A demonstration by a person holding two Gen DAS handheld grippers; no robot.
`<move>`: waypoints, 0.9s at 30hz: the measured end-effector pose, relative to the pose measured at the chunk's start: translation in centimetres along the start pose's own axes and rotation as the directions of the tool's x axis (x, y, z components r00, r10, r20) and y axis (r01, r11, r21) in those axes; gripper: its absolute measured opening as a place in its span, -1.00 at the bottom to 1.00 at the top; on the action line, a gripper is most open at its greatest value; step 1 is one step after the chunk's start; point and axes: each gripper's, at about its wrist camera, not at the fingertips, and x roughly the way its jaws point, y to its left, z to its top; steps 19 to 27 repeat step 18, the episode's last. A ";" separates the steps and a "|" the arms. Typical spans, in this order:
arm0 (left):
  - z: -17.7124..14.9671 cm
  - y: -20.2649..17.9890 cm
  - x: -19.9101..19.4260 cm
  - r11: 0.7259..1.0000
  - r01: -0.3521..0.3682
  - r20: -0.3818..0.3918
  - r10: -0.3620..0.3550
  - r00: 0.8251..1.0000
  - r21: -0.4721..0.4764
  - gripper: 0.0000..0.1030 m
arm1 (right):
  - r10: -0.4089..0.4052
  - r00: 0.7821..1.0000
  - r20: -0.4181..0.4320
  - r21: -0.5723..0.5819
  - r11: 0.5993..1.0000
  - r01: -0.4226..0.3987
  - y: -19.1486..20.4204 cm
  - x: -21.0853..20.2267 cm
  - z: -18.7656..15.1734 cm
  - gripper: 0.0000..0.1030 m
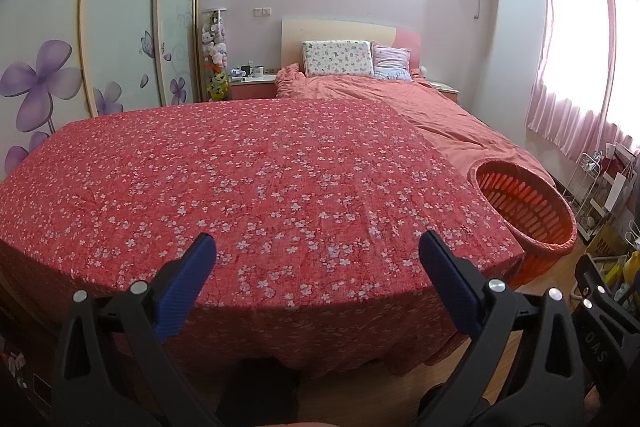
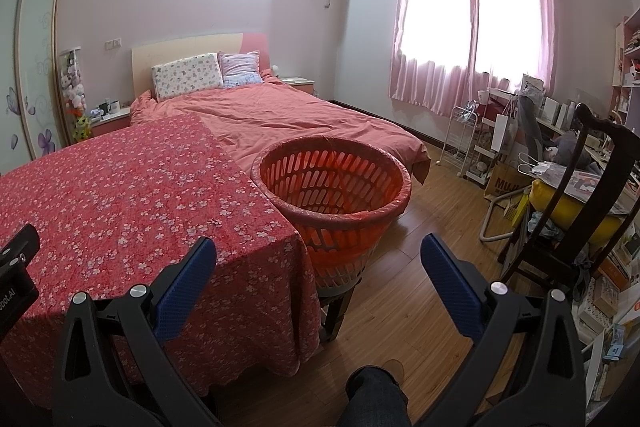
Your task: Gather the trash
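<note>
While both views face the same bedroom, each shows things the other lacks. Only the left wrist view takes in the wardrobe (image 1: 116, 11) with its purple flower prints at far left, and nearly the whole floral cloth (image 1: 240, 179) spread over a table. Only the right wrist view shows the cluttered desk (image 2: 560, 131), a dark chair (image 2: 592, 195) at right, the full window with pink curtains (image 2: 472, 15), and the stool (image 2: 336, 311) under the basket (image 2: 336, 203).

The basket, orange and slotted, stands just right of the cloth's edge, between table and bed (image 2: 304, 119); nothing can be seen inside it. In the left wrist view only its rim and far wall (image 1: 528, 203) appear at right. No trash can be made out on the cloth.

The left gripper (image 1: 318, 255) hovers above the cloth's near edge, jaws spread wide, holding and touching nothing. The right gripper (image 2: 319, 257) is equally wide apart and holds nothing, aimed at the basket's near side. A trousered leg (image 2: 376, 395) shows at the bottom.
</note>
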 end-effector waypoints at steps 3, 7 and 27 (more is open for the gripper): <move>0.0 0.0 0.0 1.000 -0.001 0.001 0.001 1.000 -0.001 0.92 | 0.000 1.000 0.001 0.000 1.000 0.000 0.0 0.0 0.0 0.96; 0.1 0.1 0.0 1.000 -0.003 0.001 0.003 1.000 -0.001 0.92 | 0.001 1.000 -0.001 -0.001 1.000 -0.001 0.1 0.0 0.0 0.96; 0.1 0.3 0.1 1.000 -0.004 -0.001 0.004 1.000 -0.002 0.92 | 0.002 1.000 -0.002 -0.001 1.000 -0.002 0.2 0.1 -0.1 0.96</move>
